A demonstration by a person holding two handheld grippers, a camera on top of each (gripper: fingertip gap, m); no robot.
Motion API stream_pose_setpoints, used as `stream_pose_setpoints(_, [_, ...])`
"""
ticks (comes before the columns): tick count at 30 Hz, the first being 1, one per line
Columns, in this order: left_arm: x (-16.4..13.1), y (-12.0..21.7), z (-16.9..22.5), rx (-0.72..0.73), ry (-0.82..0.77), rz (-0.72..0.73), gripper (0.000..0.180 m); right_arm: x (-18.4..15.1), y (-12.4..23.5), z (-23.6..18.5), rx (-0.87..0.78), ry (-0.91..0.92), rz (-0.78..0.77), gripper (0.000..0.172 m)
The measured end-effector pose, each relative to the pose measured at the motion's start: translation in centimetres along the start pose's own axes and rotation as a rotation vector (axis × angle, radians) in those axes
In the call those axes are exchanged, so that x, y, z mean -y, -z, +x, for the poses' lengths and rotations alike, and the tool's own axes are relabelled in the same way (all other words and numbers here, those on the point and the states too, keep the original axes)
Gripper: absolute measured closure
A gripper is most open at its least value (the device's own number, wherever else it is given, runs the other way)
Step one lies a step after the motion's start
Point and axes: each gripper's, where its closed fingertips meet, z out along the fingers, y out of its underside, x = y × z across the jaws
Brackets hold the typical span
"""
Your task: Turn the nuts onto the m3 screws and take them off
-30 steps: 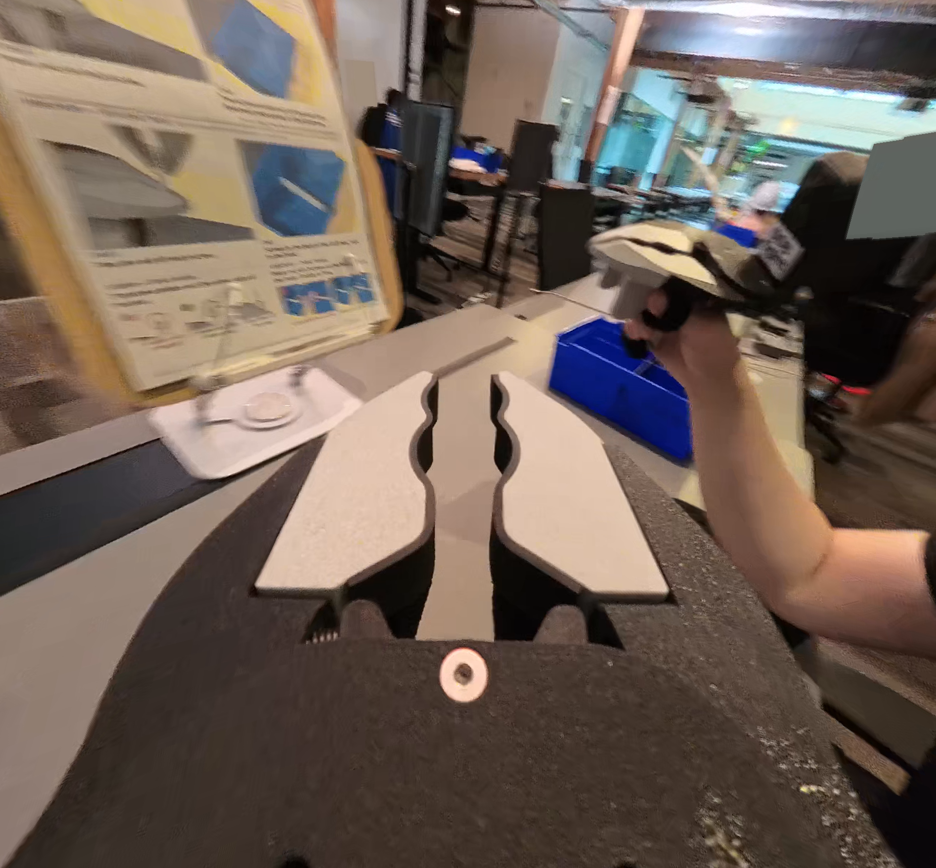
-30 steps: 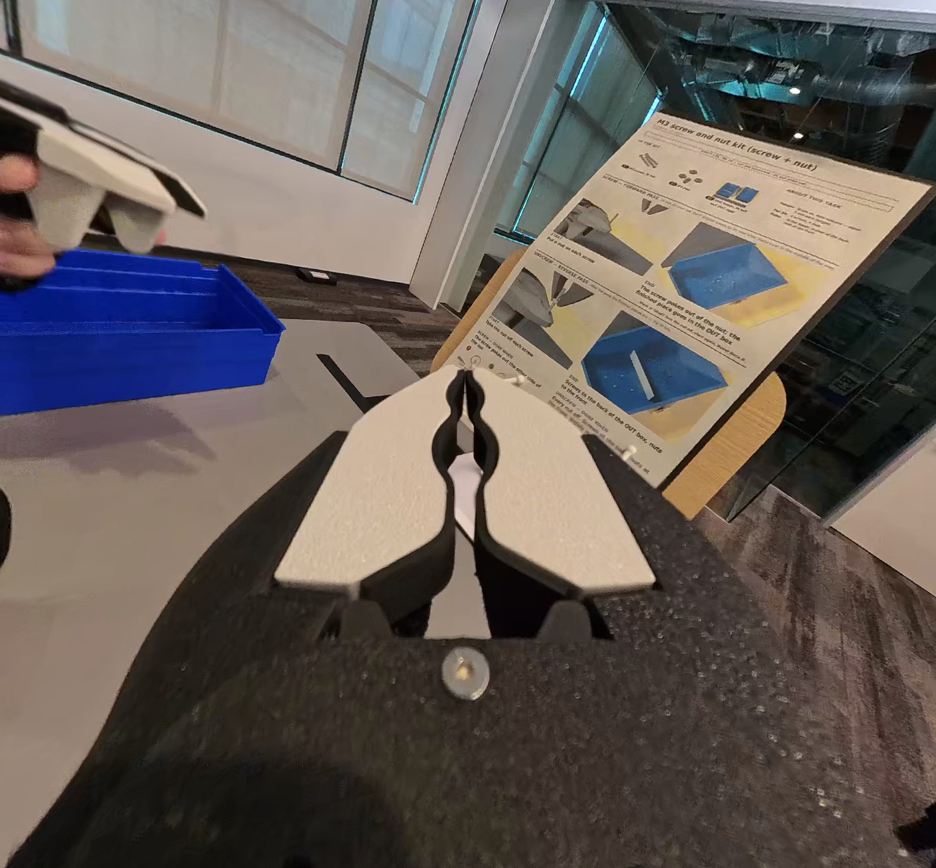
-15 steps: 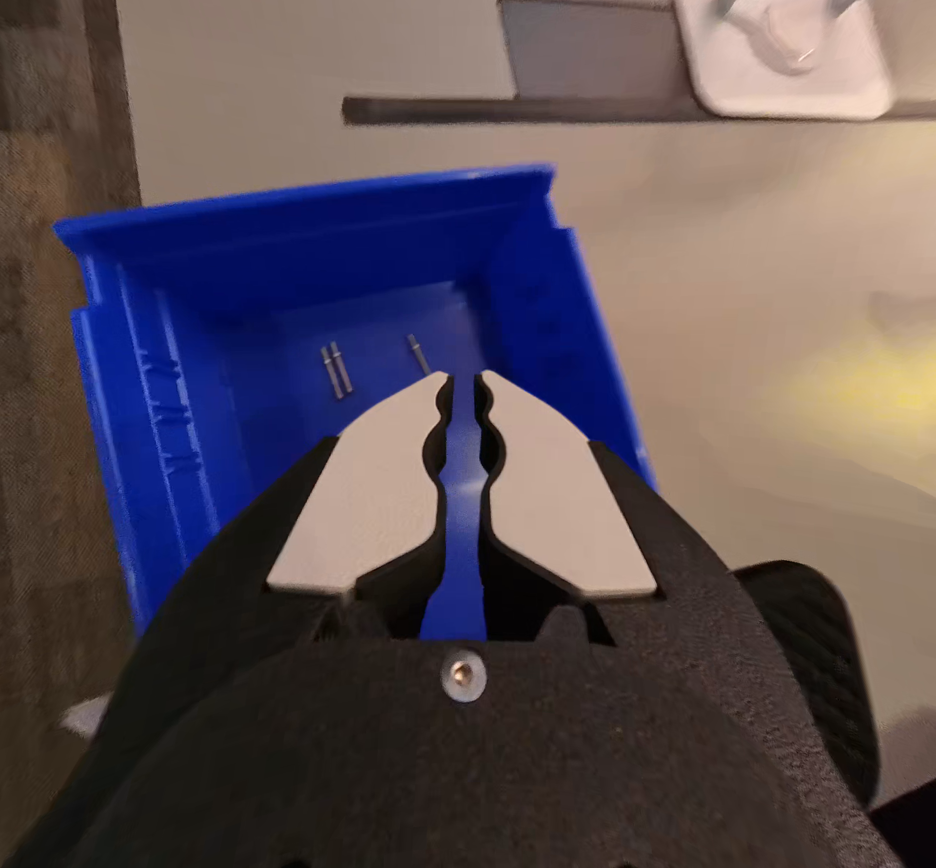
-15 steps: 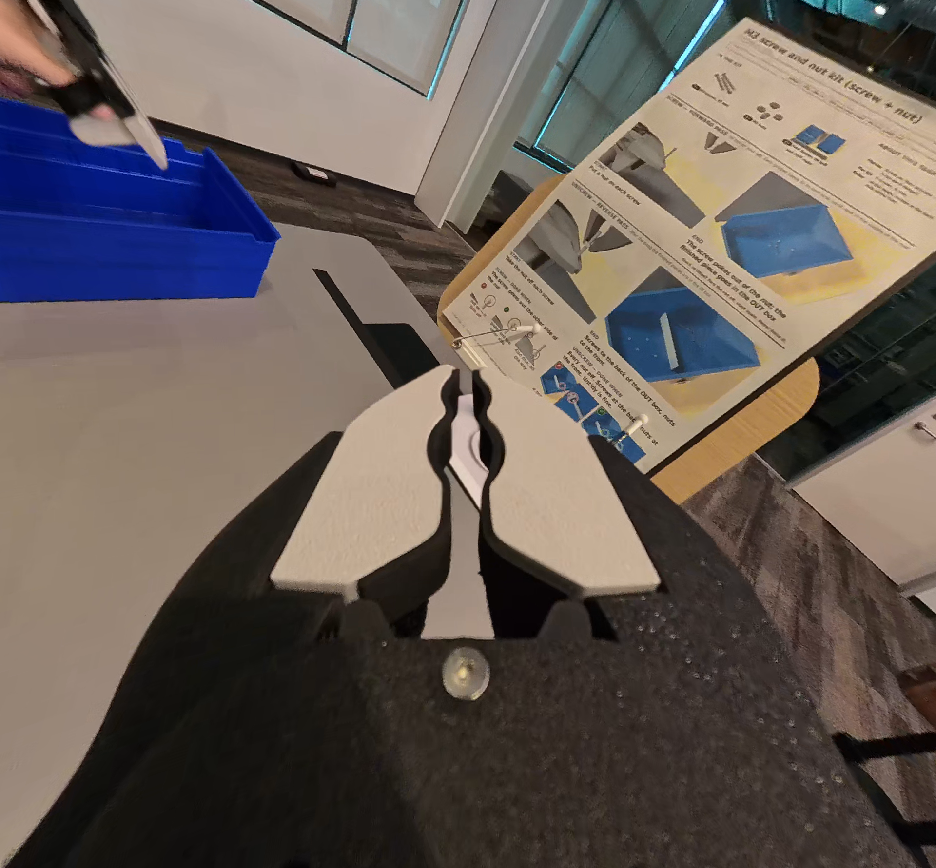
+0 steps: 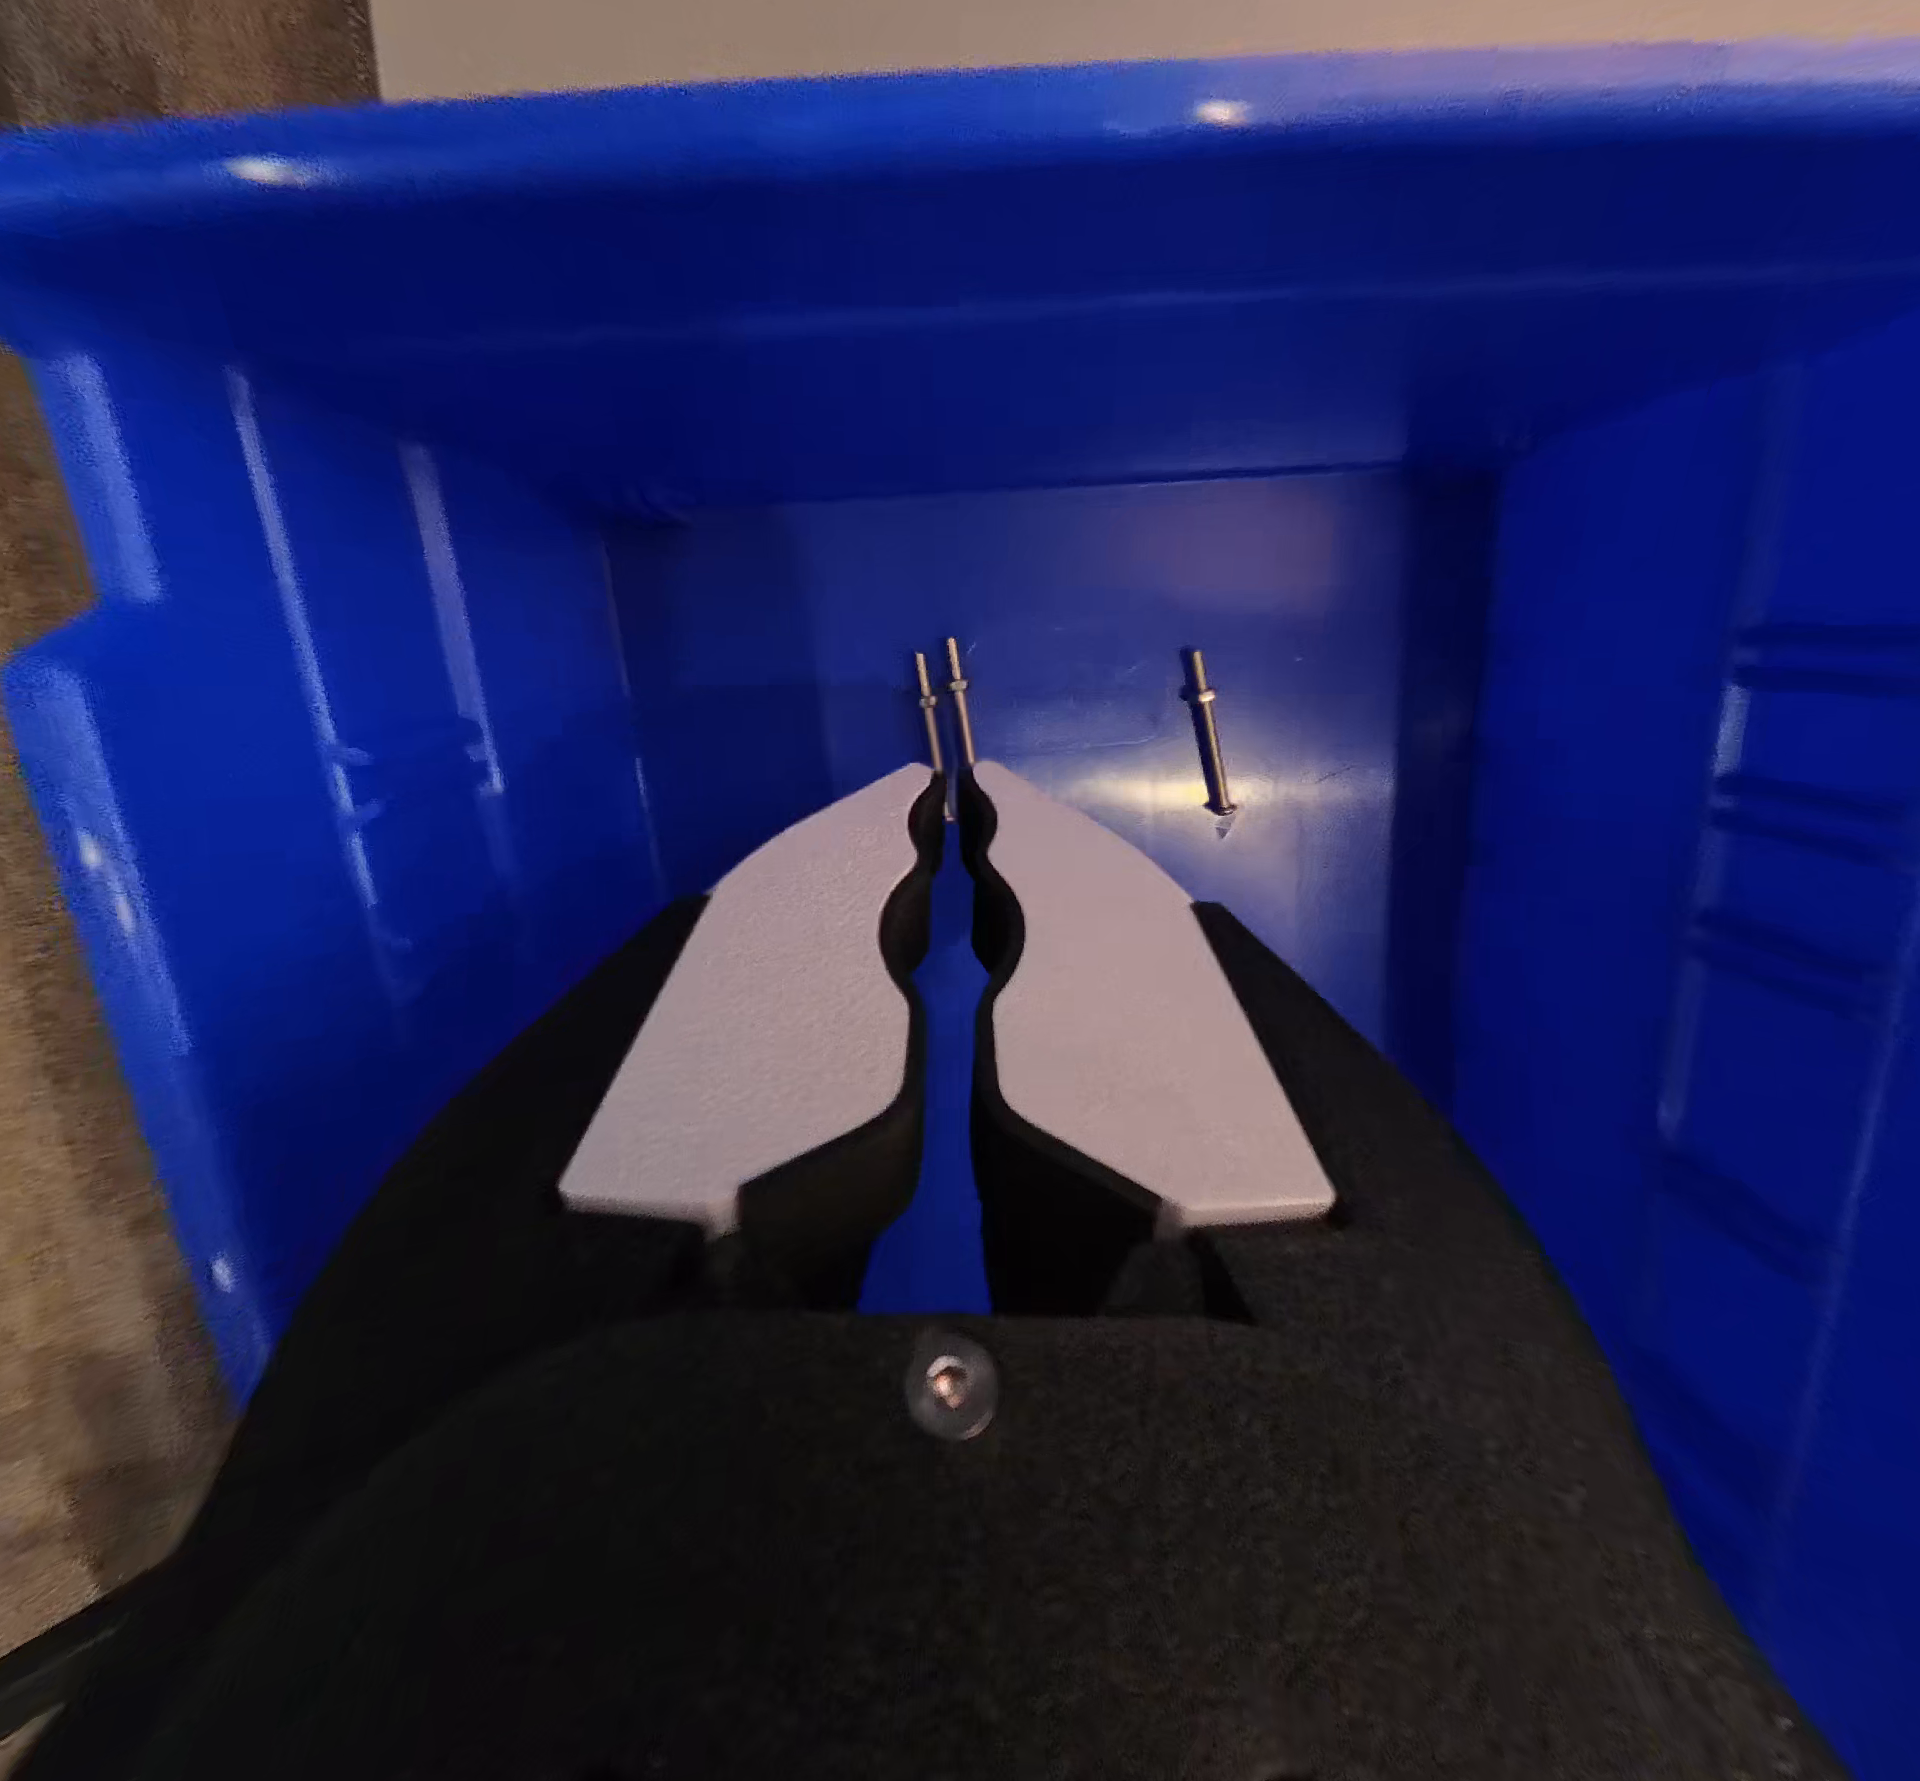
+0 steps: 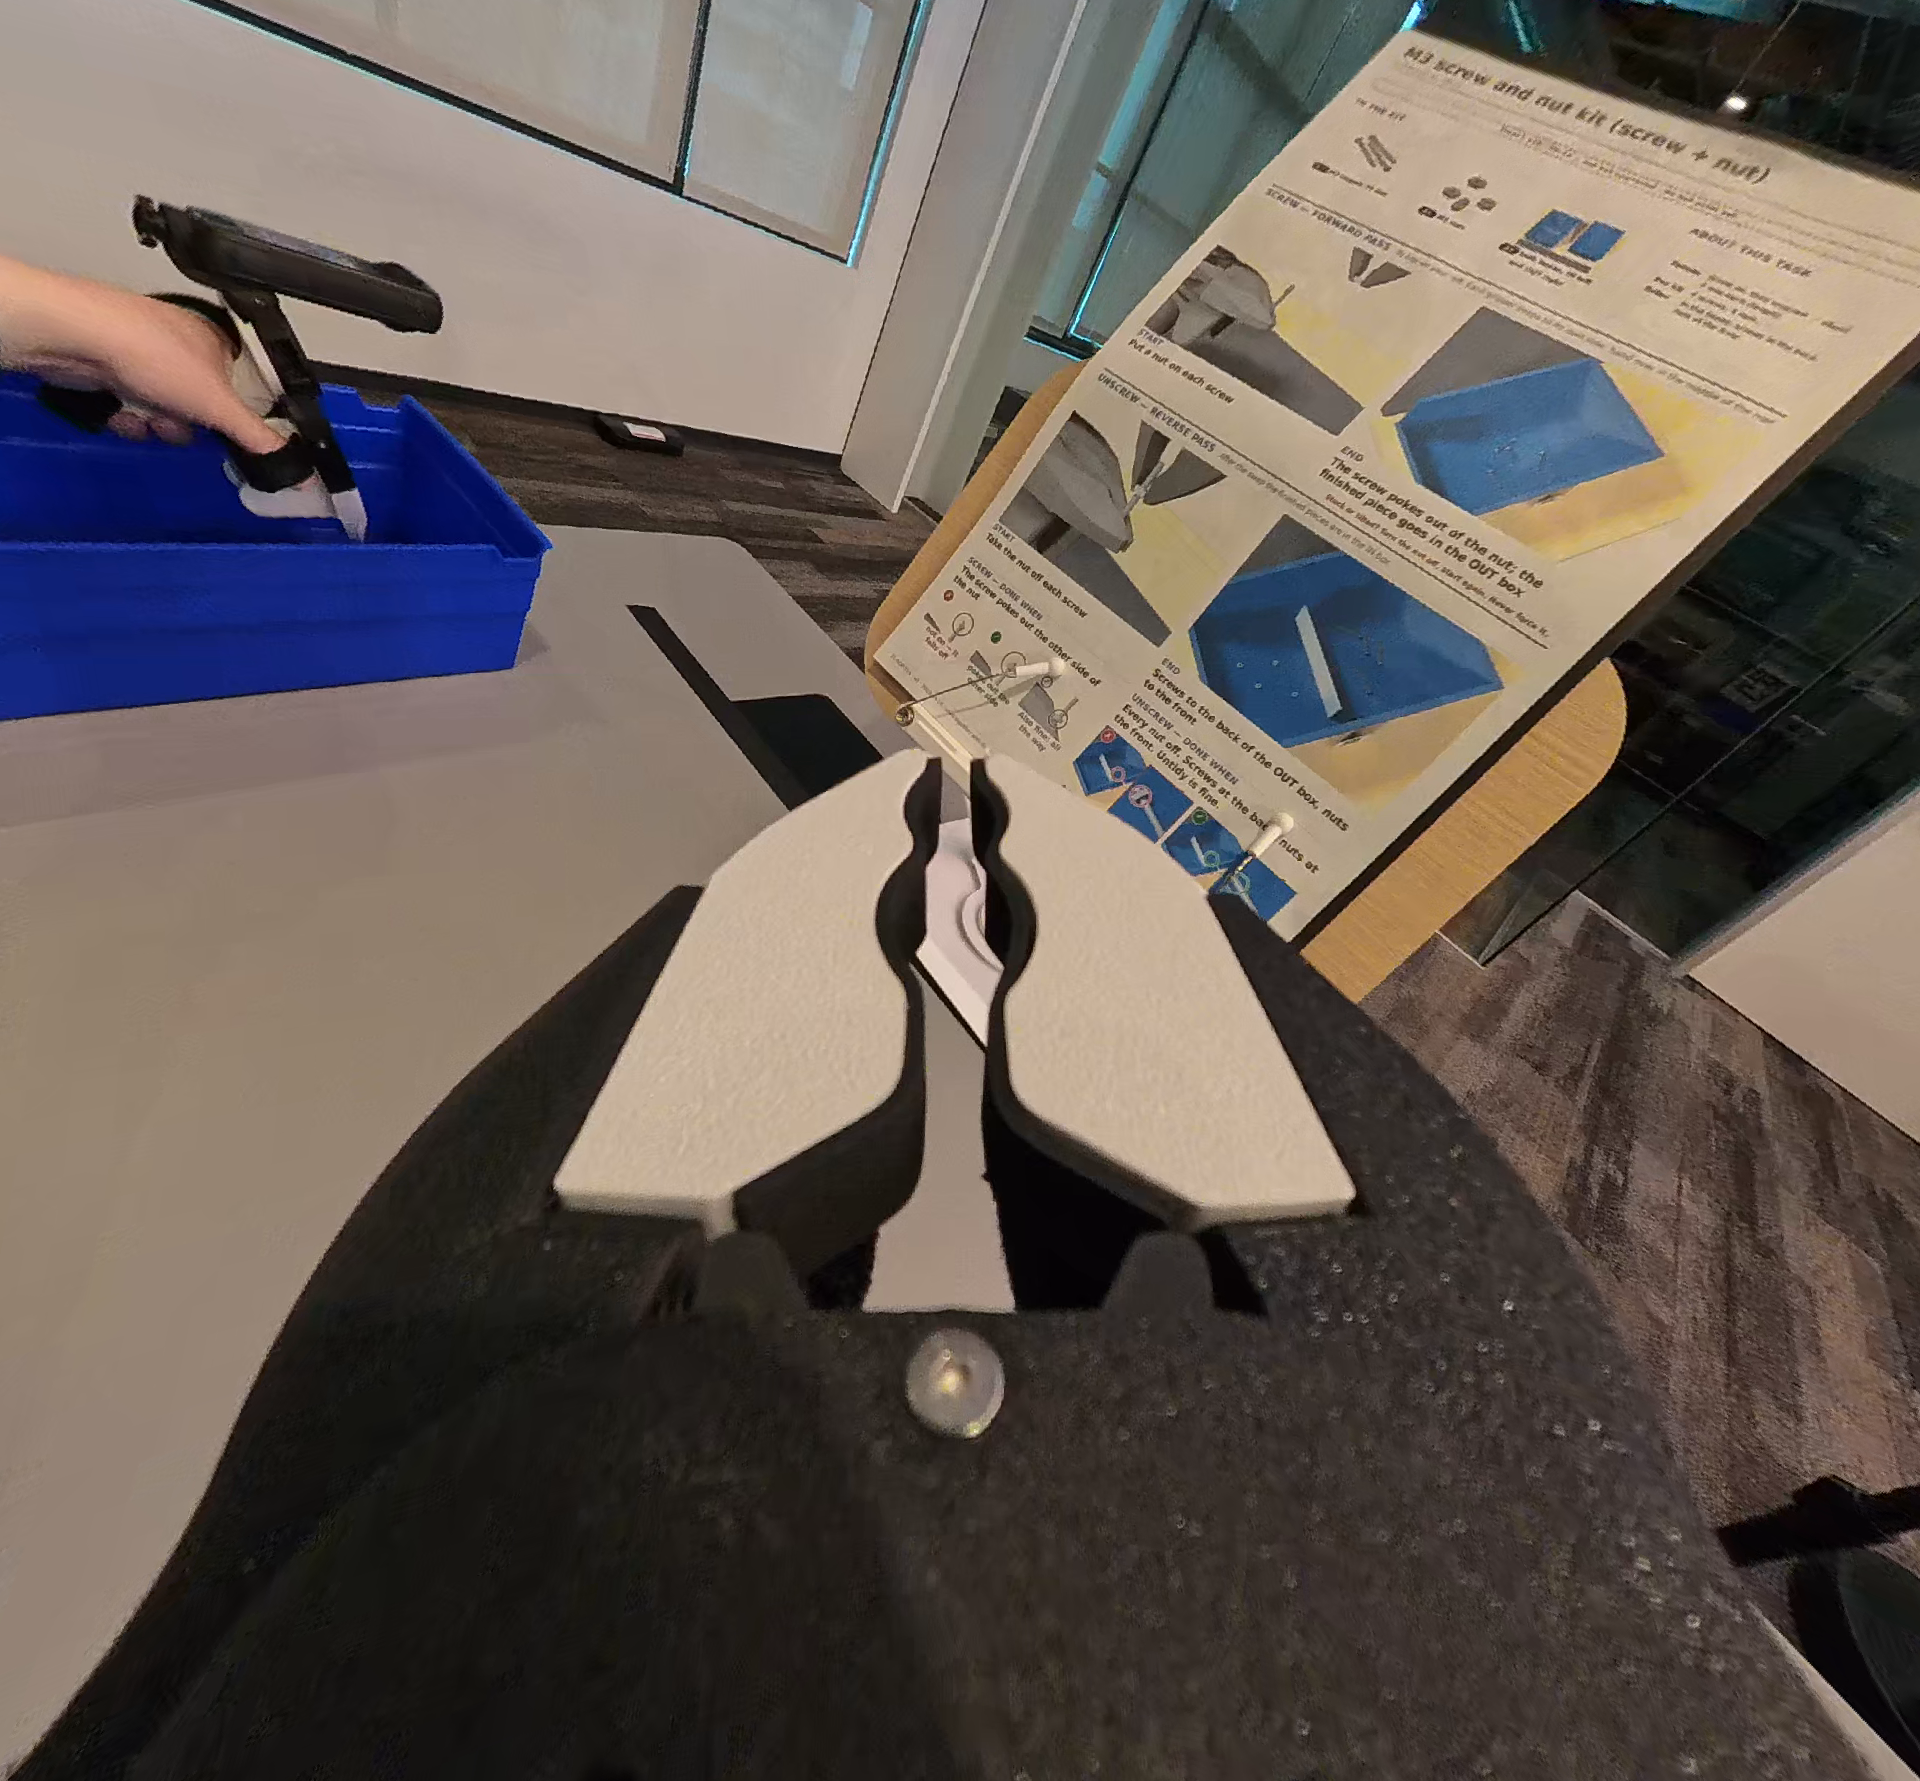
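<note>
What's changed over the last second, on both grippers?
The left gripper swung from above the table, facing the instruction board, down into the blue bin; its narrowly parted fingers now sit at a pair of screws, nothing plainly gripped. A third screw lies apart. The right gripper stayed over the table, fingers slightly apart.

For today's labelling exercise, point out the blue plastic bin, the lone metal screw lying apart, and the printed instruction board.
Blue plastic bin (image 5: 935, 204): left wrist view, far rim.
Lone metal screw (image 5: 1210, 734): left wrist view, mid-shaft.
Printed instruction board (image 6: 1403, 505): right wrist view, sheet's middle.
</note>
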Motion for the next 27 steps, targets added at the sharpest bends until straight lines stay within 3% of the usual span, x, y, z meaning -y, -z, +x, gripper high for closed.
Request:
stream_pose_setpoints(1, [0.0,-0.2,0.0,-0.004,0.004,0.0,0.178,0.0,-0.1,0.0,0.0,0.004,-0.001,0.166])
stream_pose_setpoints(27, [-0.8,-2.4,-0.6,0.055,-0.036,-0.069,0.177,-0.4,-0.6,-0.4,0.004,0.04,-0.042,0.167])
